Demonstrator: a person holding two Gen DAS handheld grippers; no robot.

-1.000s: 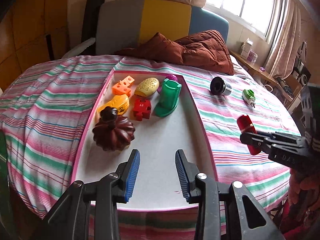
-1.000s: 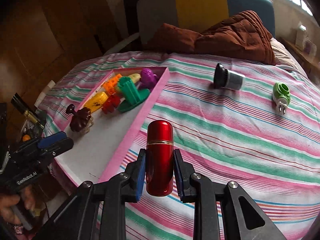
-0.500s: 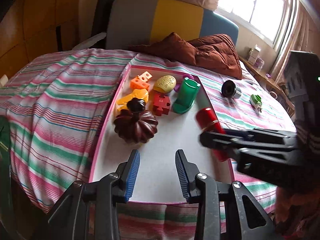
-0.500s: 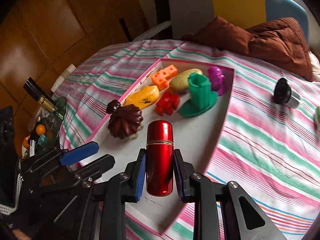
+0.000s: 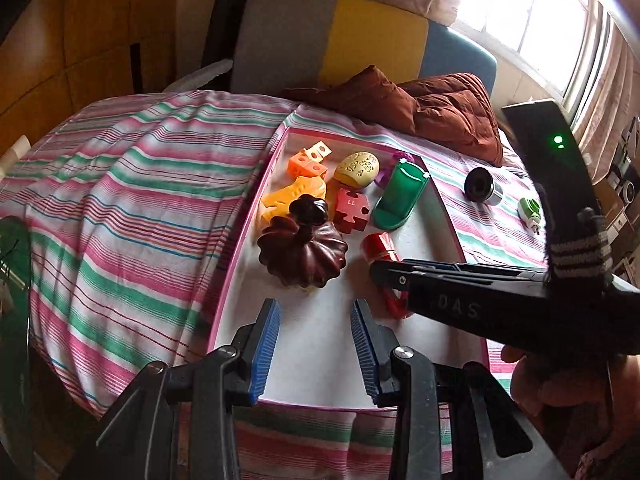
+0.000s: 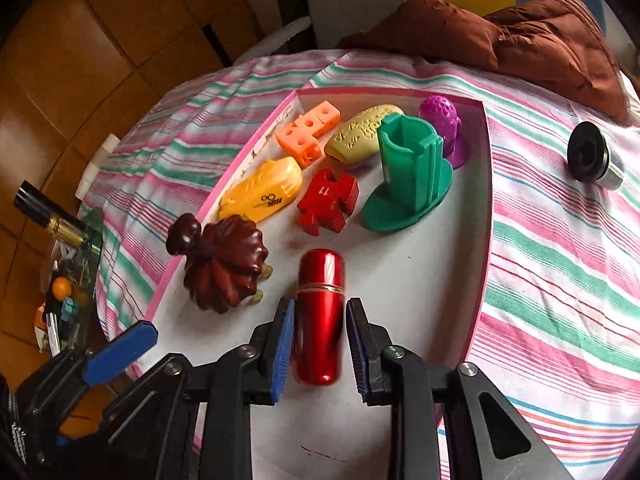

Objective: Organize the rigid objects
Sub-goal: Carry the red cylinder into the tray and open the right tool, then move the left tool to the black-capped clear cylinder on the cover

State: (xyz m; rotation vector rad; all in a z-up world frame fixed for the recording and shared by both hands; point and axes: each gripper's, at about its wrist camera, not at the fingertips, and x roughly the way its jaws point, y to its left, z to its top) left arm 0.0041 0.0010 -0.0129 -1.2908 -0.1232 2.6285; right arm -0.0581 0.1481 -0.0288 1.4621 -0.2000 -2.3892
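Fingers (image 6: 282,344) of right gripper (image 6: 320,346) parted narrowly beside red cylinder (image 6: 320,316), long axis running straight ahead, lying on pink tray (image 6: 486,184) floor. Left gripper (image 5: 316,350) wide, empty, nearer tray's front edge. Beyond, brown pumpkin (image 6: 226,264).

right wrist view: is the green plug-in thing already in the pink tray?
No: the pink tray holds toys and the red cylinder, none of them that green plug-in device, which lies out on the striped cloth.
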